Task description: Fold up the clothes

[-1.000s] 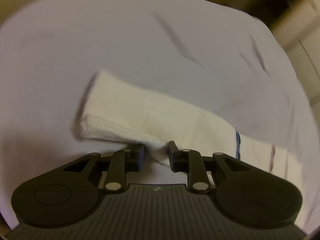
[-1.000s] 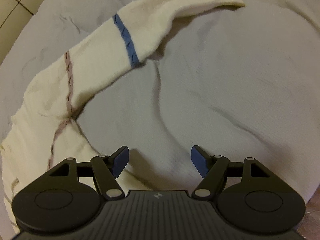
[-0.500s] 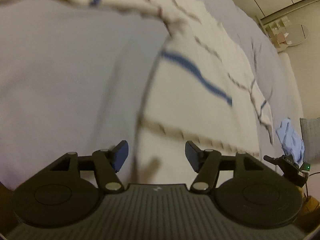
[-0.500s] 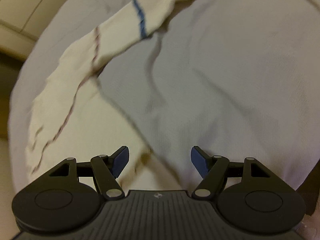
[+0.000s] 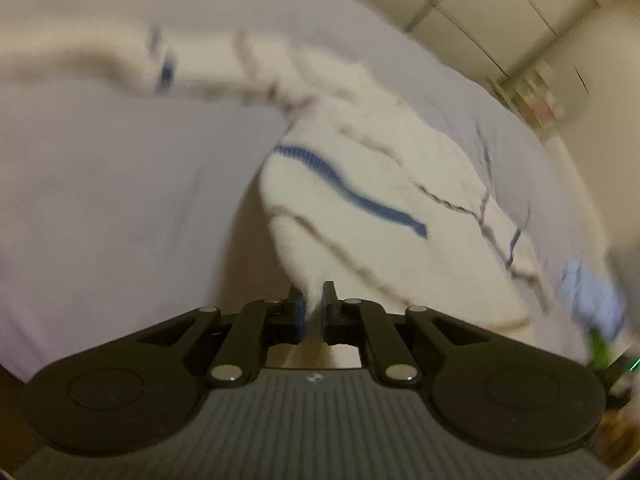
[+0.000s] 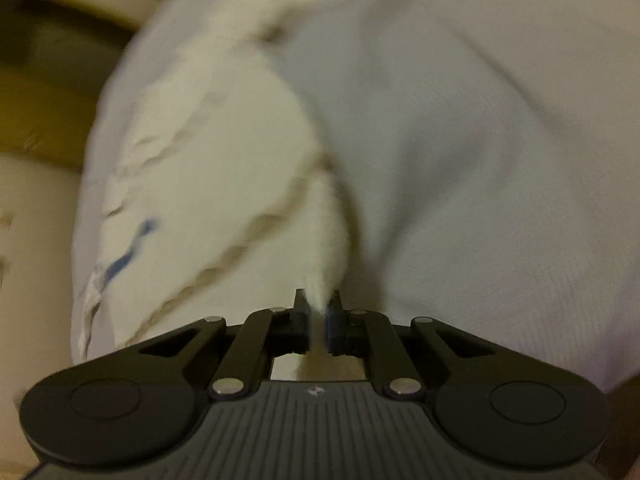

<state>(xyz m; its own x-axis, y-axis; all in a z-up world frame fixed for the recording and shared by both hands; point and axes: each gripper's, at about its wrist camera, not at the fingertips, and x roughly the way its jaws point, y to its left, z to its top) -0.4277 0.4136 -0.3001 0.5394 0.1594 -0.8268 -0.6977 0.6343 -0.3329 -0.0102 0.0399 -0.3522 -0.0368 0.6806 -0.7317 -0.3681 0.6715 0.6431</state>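
Observation:
A cream knit sweater [image 5: 384, 208] with thin blue and brown stripes lies spread on a pale lavender bed sheet [image 5: 120, 200]. One sleeve stretches away to the far left. My left gripper [image 5: 313, 300] is shut on a corner of the sweater's near edge. In the right wrist view the same sweater [image 6: 208, 168] lies to the left, and my right gripper [image 6: 318, 304] is shut on another pinched edge of it. Both views are blurred by motion.
The bed sheet [image 6: 480, 160] fills most of both views. A small light blue cloth [image 5: 588, 292] lies at the bed's right side. White cabinet doors [image 5: 480, 4] stand beyond the bed. Floor shows at the left in the right wrist view [image 6: 36, 208].
Both grippers were open half a second ago and have closed on edges of the sweater. A second ago the left gripper held a folded sleeve, then let it go and swung round.

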